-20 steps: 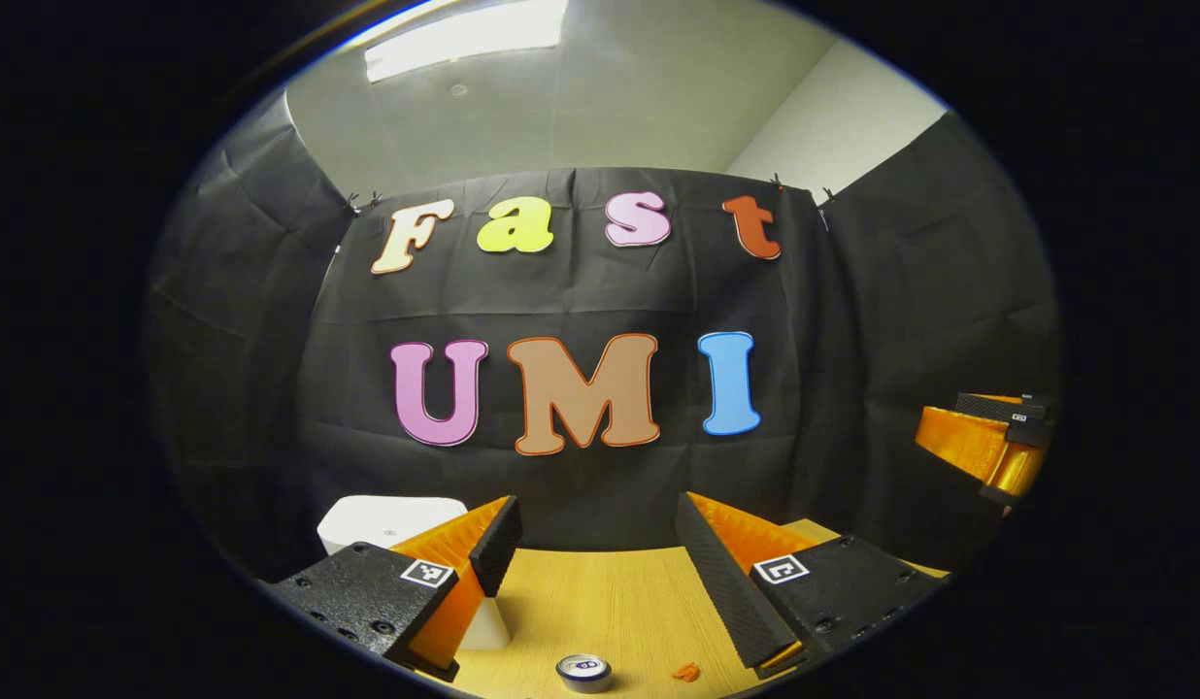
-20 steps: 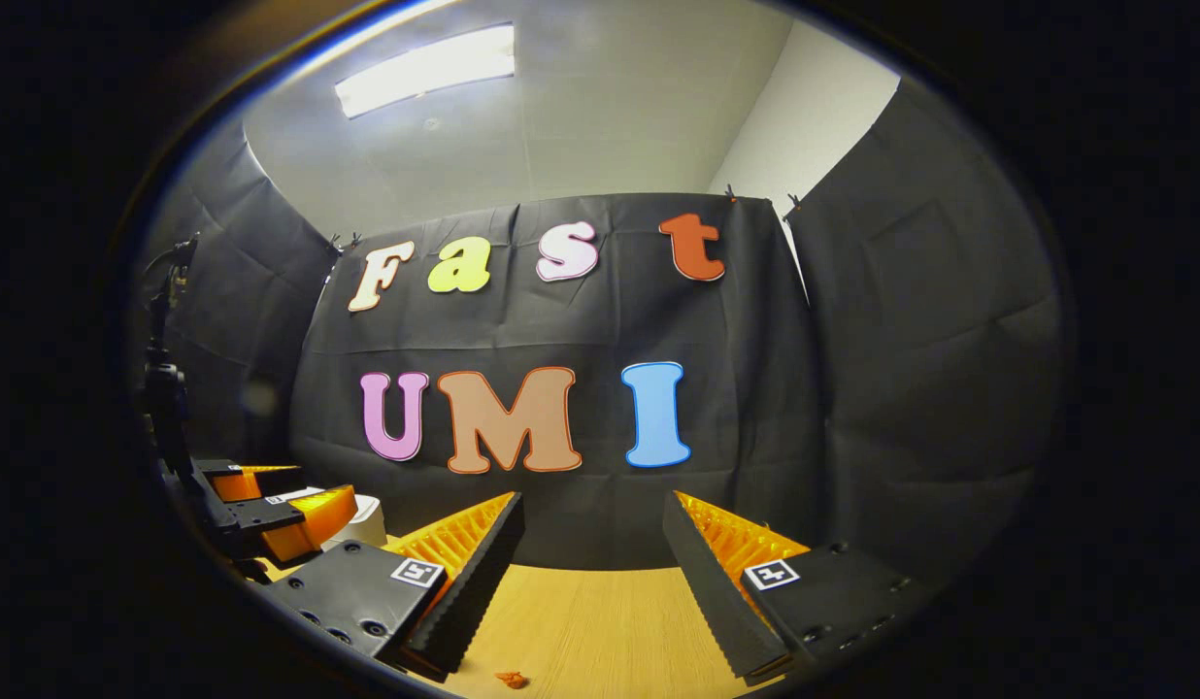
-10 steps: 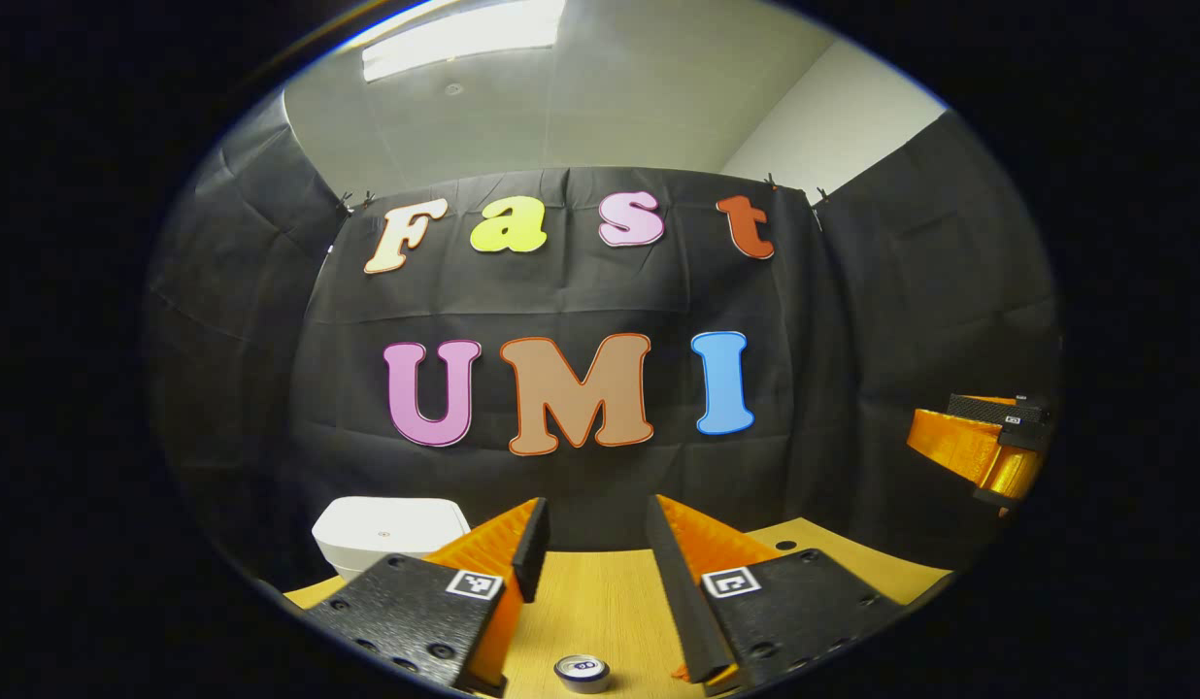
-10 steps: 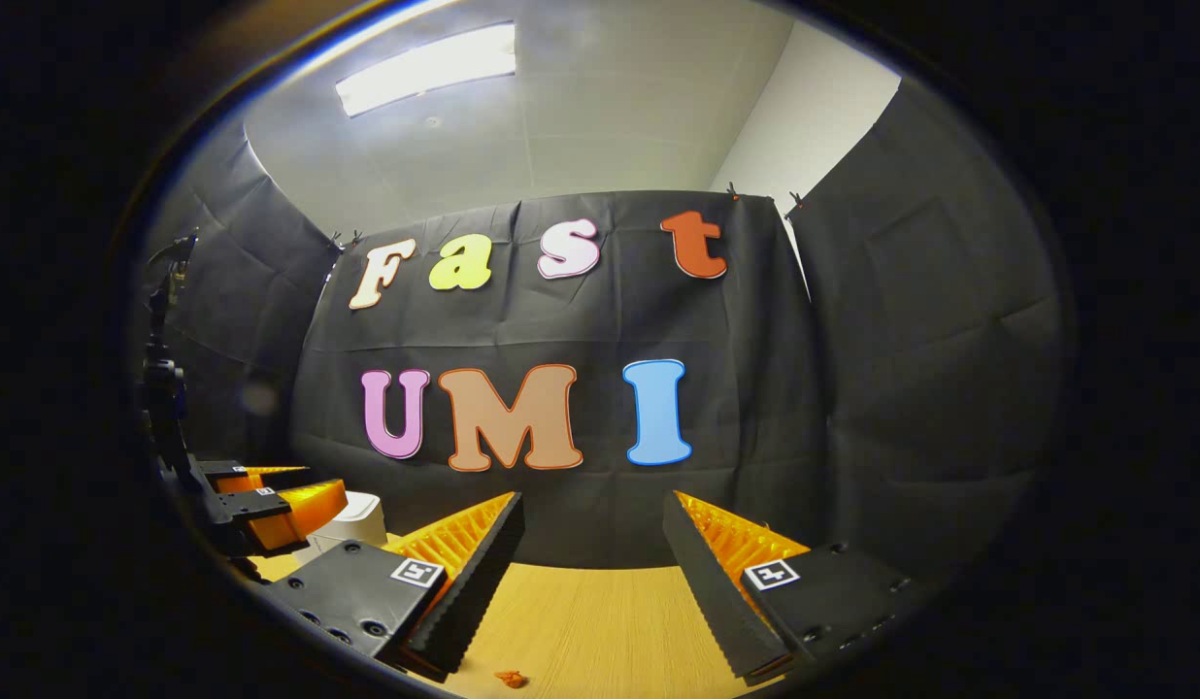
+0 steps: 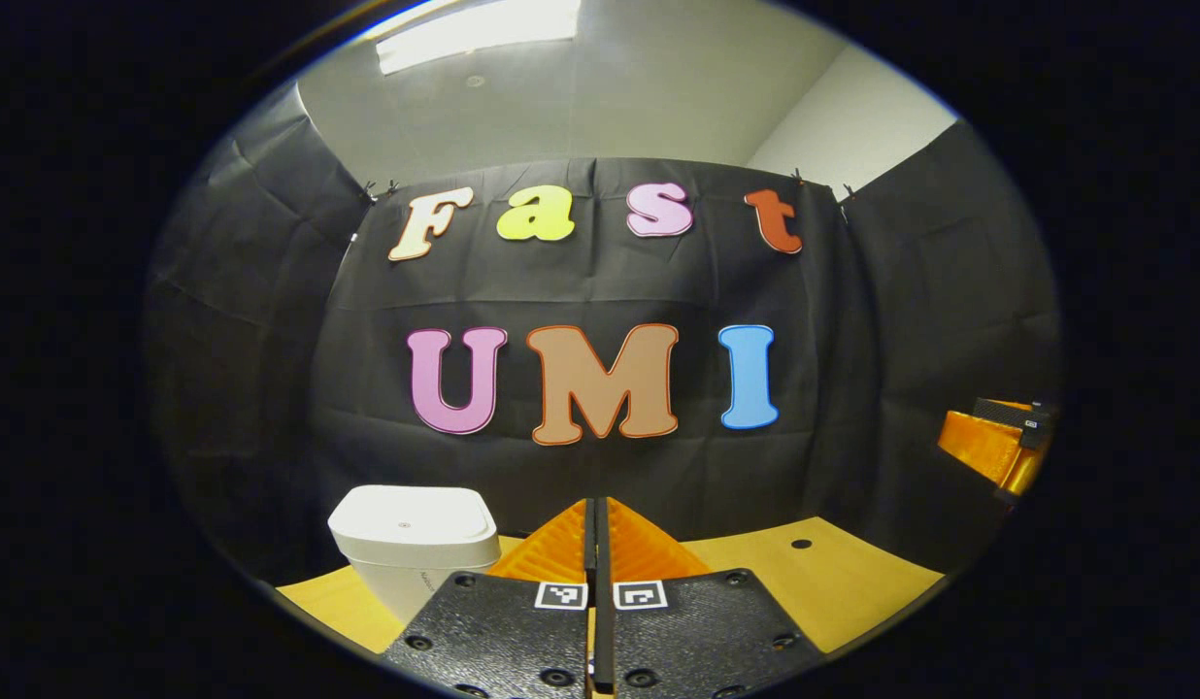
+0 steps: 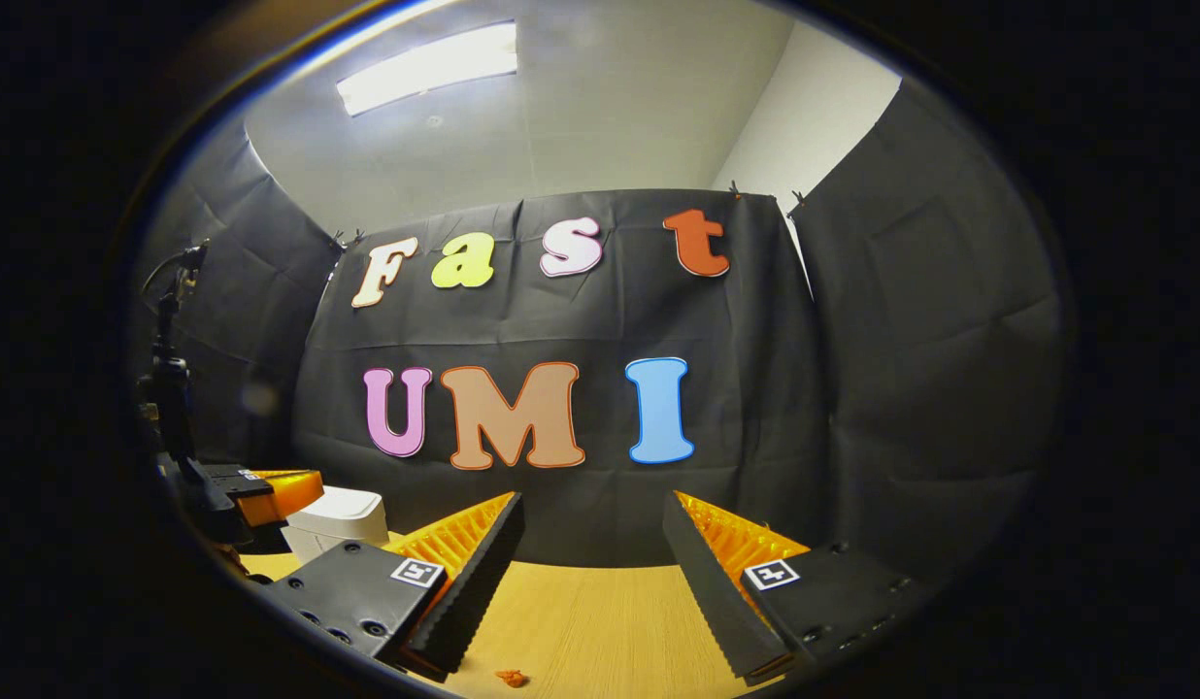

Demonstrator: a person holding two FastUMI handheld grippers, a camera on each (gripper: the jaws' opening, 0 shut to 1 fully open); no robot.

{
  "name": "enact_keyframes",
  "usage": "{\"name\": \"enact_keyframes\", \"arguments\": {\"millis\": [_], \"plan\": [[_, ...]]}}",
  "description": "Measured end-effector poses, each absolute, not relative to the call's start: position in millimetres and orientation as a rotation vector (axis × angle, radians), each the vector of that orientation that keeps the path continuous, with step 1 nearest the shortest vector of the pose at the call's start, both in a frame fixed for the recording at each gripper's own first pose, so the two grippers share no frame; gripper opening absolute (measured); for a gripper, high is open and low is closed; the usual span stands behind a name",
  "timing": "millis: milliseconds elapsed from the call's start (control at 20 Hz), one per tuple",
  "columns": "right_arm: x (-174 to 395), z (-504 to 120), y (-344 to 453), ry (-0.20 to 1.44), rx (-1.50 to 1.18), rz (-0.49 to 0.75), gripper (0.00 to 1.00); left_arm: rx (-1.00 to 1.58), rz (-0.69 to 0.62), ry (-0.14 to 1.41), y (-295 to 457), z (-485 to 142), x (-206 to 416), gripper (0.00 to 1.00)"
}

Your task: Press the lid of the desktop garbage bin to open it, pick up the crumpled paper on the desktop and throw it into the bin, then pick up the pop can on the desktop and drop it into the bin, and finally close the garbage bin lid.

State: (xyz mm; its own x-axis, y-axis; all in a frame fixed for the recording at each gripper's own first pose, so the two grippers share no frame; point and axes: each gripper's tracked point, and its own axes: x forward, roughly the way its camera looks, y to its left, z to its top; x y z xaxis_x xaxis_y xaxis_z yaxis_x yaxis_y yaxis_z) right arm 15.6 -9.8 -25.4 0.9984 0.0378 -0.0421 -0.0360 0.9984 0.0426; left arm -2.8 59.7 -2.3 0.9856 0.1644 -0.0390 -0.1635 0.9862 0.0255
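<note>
A: In the left gripper view, what did the room and the surface look like?

B: A pale wooden tabletop [image 5: 833,582] ran up to the black cloth wall [image 5: 911,320], with a small dark hole near its far right part. Above the cloth were a pale ceiling and a bright ceiling light [image 5: 479,24].

A: And the fingers?

B: The left gripper [image 5: 595,515] had its fingers pressed together, with nothing between them. The white garbage bin [image 5: 414,544] stood on the far left part of the tabletop, just left of the fingers, its lid [image 5: 411,515] down flat. At the right edge of that view, the right gripper [image 5: 998,442] hung well apart, above the tabletop.

A: Now the right gripper view?

B: The same tabletop [image 6: 600,621] met the cloth wall [image 6: 911,369], under the ceiling light [image 6: 427,66]. A dark stand with a cable [image 6: 168,388] rose at the far left.

A: The fingers there?

B: The right gripper [image 6: 592,529] had its fingers spread wide, empty. A small orange scrap [image 6: 509,678] lay on the near edge of the tabletop, below and slightly left of the gap. The garbage bin [image 6: 340,519] sat far left, beyond the left finger, partly hidden by the left gripper [image 6: 270,490], which hovered just beside it. I could not tell whether it touched the bin.
</note>
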Motion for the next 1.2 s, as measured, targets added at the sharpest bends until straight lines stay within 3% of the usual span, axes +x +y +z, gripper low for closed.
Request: {"name": "enact_keyframes", "arguments": {"millis": [100, 150, 250, 350, 500, 800, 850, 950, 1200], "plan": [[16, -26, -10, 0.046, 0.044, 0.038, 1.0, 0.022, 0.148, 0.06, 66, -3, 2, 0.0], [16, -27, -9, 0.047, 0.042, 0.038, 0.96, 0.015, 0.153, 0.061, 73, 0, 4, 0.0], [15, -28, -9, 0.049, 0.039, 0.039, 1.0, 0.017, 0.209, 0.055, 102, 6, 11, 0.0], [16, -29, -9, 0.051, 0.037, 0.039, 0.96, 0.029, 0.279, 0.061, 134, 7, 17, 0.0], [14, -31, -8, 0.055, 0.035, 0.036, 1.0, 0.02, 0.367, 0.094, 183, 1, 29, 0.0], [11, -35, -10, 0.071, 0.024, 0.023, 0.96, -0.084, 0.461, 0.219, 249, -47, 46, 0.0], [11, -35, -11, 0.073, 0.021, 0.02, 1.0, -0.091, 0.474, 0.239, 255, -57, 46, 0.0], [12, -38, -10, 0.08, 0.016, 0.016, 0.96, -0.094, 0.484, 0.274, 264, -72, 46, 0.0], [13, -43, -6, 0.1, 0.007, 0.022, 1.0, -0.055, 0.494, 0.347, 273, -99, 50, 0.0]]}}
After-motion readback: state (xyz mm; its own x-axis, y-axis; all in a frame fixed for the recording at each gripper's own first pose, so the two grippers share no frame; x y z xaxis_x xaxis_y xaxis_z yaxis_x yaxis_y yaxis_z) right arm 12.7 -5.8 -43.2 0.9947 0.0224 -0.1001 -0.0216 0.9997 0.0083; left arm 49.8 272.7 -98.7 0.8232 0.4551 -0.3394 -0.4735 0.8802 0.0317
